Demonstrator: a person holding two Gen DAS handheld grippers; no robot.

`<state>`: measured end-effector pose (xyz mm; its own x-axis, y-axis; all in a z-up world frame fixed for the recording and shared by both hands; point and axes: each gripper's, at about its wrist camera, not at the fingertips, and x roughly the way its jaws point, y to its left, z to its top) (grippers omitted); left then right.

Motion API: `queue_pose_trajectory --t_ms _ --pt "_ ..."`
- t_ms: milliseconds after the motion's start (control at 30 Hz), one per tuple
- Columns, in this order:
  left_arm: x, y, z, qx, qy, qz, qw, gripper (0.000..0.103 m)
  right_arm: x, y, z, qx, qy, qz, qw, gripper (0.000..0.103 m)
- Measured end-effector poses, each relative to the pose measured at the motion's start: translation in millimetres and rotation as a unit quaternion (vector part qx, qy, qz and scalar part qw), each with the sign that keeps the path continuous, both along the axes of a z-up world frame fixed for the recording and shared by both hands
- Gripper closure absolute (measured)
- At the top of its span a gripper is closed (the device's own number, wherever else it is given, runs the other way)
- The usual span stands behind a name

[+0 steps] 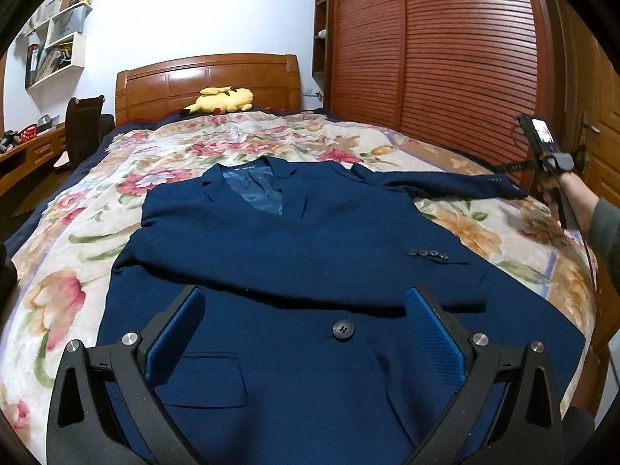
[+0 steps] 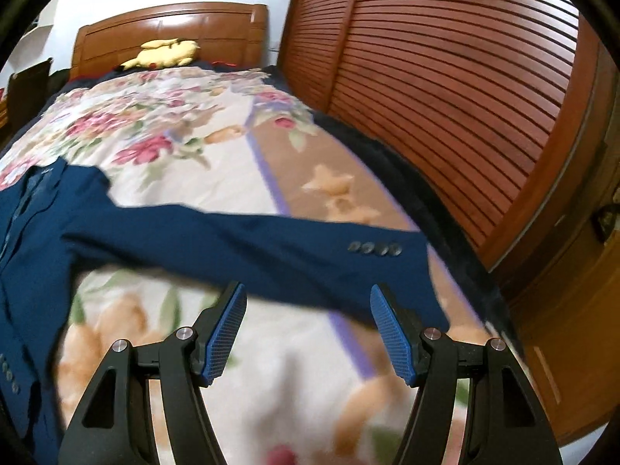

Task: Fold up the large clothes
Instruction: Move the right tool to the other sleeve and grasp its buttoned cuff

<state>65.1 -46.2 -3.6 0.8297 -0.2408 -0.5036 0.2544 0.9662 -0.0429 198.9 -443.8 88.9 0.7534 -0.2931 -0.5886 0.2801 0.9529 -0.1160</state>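
Barely begun, judging by the layout. Navy jacket [image 1: 310, 240] spread front-up on the bed [image 1: 484, 228], collar toward the headboard [image 1: 209, 85], hem toward the near edge. One sleeve [image 1: 294, 267] already laid across the chest, cuff buttons [image 1: 427, 254] resting toward the jacket's wardrobe side. Other sleeve [image 2: 248, 248] stretched straight out from the shoulder toward the wardrobe [image 2: 445, 89], cuff near that edge of the bed. Left to do, as a judgement: bring in that outstretched sleeve, then fold the body down to a compact shape.

Left tongs [image 1: 306, 306] standing apart, nothing between the pads, hovering above the jacket's lower front, with the front button [image 1: 343, 328] showing in the gap and the chest pocket [image 1: 205, 379] just beside the left pad. No contact with cloth visible.

Right tongs [image 2: 308, 302] also apart and empty, aimed at the outstretched sleeve near its cuff; sleeve edge lying just beyond the fingertips, cuff buttons [image 2: 374, 248] a little farther on. Right-wrist view blurred, so contact with the sleeve hard to judge; appears not yet gripped. From the left-wrist view, right hand [image 1: 554, 190] seen holding its tool just past the cuff, on the jacket's wardrobe side.

Yellow plush toy [image 1: 221, 100] lying by the headboard, well apart from the jacket.
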Motion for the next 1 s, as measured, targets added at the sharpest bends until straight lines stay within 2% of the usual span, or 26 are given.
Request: queue_pose_trajectory --t_ms 200,367,533,667,700,733,767,800,833,900,1000 --pt "2 -13 -1 0.021 0.002 -0.011 0.9997 0.0 19 -24 -9 0.018 0.002 -0.024 1.0 0.035" --pt "6 -15 -5 0.023 0.012 -0.015 0.9996 0.0 32 -49 -36 0.028 0.03 -0.065 0.997 0.035" --pt "7 -17 -7 0.026 0.015 -0.015 0.9994 0.0 39 -78 -55 0.06 0.047 -0.117 0.99 0.035" --pt "7 -16 -7 0.026 0.016 -0.015 0.9994 0.0 44 -85 -68 0.097 0.057 -0.116 0.987 0.035" --pt "7 -16 -7 0.025 0.015 -0.015 0.9994 0.0 45 -83 -69 0.093 0.059 -0.113 0.987 0.038" --pt "7 -16 -7 0.025 0.015 -0.016 0.9994 0.0 47 -81 -70 0.091 0.063 -0.106 0.988 0.056" --pt "7 -16 -7 0.025 0.015 -0.016 0.9995 0.0 48 -79 -71 0.091 0.065 -0.094 0.989 0.067" --pt "7 -16 -7 0.024 0.015 -0.015 0.9995 0.0 47 -76 -69 0.091 0.066 -0.082 0.99 0.092" --pt "7 -16 -7 0.024 0.015 -0.015 0.9995 0.0 45 -72 -66 0.091 0.069 -0.069 0.991 0.099" --pt "7 -16 -7 0.022 0.016 -0.015 0.9995 0.0 42 -60 -57 0.07 0.066 -0.06 0.994 0.102" --pt "7 -15 -10 0.018 0.019 -0.015 0.9995 0.0 32 -39 -30 0.056 0.032 -0.029 0.997 0.103"
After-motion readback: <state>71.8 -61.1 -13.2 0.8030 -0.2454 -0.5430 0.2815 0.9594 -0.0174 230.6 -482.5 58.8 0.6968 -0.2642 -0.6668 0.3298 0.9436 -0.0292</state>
